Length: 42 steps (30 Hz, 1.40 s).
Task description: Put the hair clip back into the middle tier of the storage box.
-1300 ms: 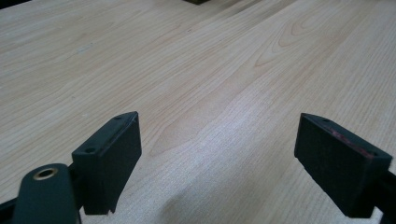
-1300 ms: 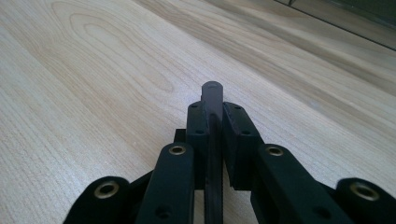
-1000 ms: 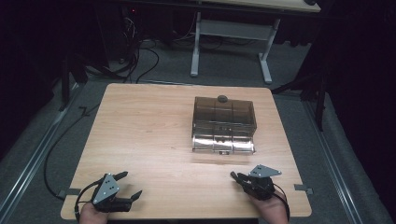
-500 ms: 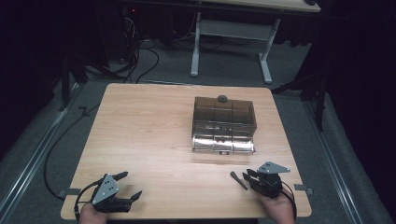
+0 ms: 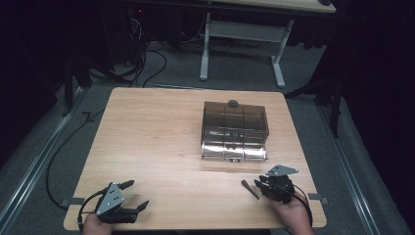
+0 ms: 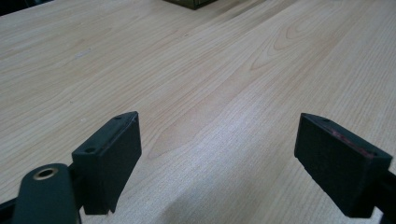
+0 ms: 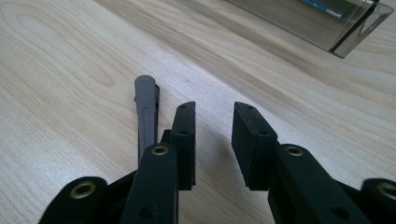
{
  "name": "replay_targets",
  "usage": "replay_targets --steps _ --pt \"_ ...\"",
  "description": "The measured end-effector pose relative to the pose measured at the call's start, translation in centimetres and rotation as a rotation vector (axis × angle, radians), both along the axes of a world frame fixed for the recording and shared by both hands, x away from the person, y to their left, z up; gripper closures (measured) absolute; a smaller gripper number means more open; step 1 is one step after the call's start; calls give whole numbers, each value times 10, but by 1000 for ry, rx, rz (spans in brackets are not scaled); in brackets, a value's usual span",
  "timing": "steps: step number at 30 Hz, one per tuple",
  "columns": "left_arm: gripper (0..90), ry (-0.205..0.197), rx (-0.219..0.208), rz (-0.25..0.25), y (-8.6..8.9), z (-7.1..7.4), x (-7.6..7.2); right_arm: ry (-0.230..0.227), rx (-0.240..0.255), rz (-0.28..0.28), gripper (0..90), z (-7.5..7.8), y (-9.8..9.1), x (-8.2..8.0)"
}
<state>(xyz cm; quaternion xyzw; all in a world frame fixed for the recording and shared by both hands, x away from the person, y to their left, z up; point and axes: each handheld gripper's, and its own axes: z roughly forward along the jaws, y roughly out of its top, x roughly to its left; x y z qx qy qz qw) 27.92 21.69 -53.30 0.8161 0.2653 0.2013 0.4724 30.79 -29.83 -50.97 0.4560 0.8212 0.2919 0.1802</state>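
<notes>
A dark room with cables on a grey floor surrounds a pale wooden desk [image 5: 161, 147]. Toward its far right stands a smoky translucent drawer box [image 5: 235, 129] with a small dark knob on top. Near the front right edge lies a slim grey clip [image 5: 249, 189], flat on the wood, just beside the right gripper [image 5: 264, 183]. In the right gripper view the grey clip [image 7: 147, 114] lies outside the left jaw, close alongside it, and nothing sits between the pads. The right gripper [image 7: 212, 140] has just been opening and its jaws stand narrowly apart, empty. The left gripper [image 5: 134, 196] waits at the front left, jaws wide apart over bare wood and holding nothing.

The step in hand looks like a release or a missed pick of the clip. A fresh grasp would need the right gripper shifted sideways until the clip lies between the pads, then closed.
</notes>
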Motion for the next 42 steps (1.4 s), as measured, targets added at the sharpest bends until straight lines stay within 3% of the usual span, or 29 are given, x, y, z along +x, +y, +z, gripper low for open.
replay_targets --steps 11,18,27,42 --pt "151 3 4 -5 0 0 0 63 -40 12 729 11 0 5" --pt "150 2 3 -6 0 0 0 132 -58 17 721 13 0 10" --pt "151 4 3 -9 0 0 0 213 -62 50 532 18 5 15" --pt "150 4 3 -9 0 0 0 272 -156 56 443 23 13 18"
